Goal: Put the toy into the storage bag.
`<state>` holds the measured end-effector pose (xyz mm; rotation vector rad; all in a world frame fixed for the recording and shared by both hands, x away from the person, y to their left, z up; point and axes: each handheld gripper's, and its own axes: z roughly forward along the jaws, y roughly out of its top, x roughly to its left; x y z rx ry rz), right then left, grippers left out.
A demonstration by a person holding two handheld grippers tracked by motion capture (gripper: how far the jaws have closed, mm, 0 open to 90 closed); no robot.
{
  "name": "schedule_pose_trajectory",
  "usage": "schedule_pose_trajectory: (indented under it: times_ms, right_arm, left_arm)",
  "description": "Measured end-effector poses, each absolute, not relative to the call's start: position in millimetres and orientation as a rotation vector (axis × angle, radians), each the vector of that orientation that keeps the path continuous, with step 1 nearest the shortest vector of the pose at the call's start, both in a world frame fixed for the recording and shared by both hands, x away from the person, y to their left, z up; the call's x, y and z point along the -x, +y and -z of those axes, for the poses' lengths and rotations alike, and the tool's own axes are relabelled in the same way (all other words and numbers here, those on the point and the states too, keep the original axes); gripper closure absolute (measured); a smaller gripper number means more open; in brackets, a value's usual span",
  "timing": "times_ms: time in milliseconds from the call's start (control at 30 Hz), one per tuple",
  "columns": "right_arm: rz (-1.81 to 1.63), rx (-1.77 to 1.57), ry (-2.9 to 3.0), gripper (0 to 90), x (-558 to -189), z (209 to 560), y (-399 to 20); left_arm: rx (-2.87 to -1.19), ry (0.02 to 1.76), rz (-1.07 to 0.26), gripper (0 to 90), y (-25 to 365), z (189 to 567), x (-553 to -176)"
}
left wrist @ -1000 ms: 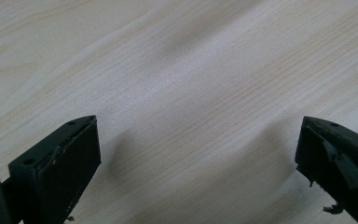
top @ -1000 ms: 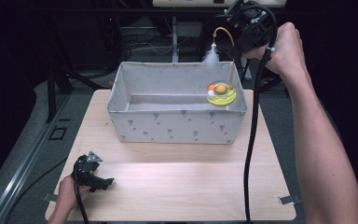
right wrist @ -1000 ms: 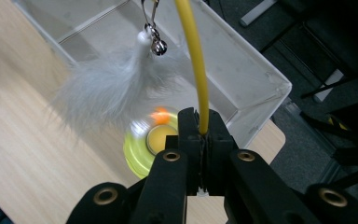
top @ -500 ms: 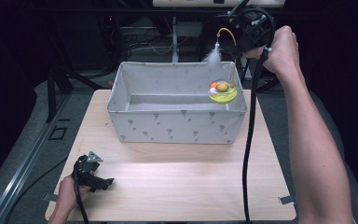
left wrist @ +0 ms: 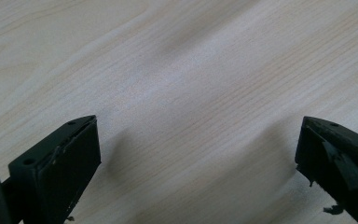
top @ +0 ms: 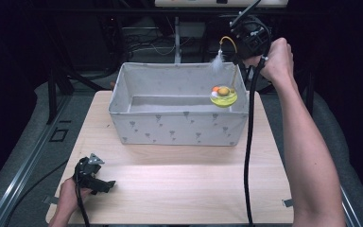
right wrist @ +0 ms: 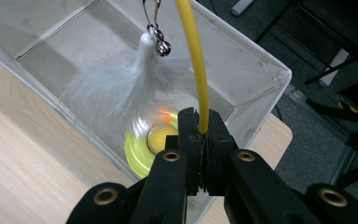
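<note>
The right gripper (right wrist: 200, 140) had its fingers clamped on the yellow wand (right wrist: 193, 60), its feather (top: 217, 62) and base (top: 223, 97) hanging below them over the bin (top: 179, 130), not yet released, while the left gripper (top: 94, 177), fingers apart, idled on the tabletop (top: 179, 184).

A lab: a wooden table (top: 179, 184) in a dark room, cables (top: 142, 40) behind.

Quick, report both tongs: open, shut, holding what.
Left tongs: open, empty, low over the table.
Right tongs: shut on the yellow wand of a feather toy, above the fabric bin.
</note>
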<state>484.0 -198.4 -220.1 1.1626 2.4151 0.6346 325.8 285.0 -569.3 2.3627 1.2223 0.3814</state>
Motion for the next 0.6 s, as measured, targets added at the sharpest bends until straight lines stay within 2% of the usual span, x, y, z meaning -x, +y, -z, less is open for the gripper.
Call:
schedule_pose_trajectory:
  times_ms: [600]
  right_arm:
    - [-0.603, -1.209, 2.438, 89.0, -501.2, 263.5, -196.8]
  left_arm:
    - [-2.361, 1.221, -0.381, 0.1, 284.9, 569.2, -325.7]
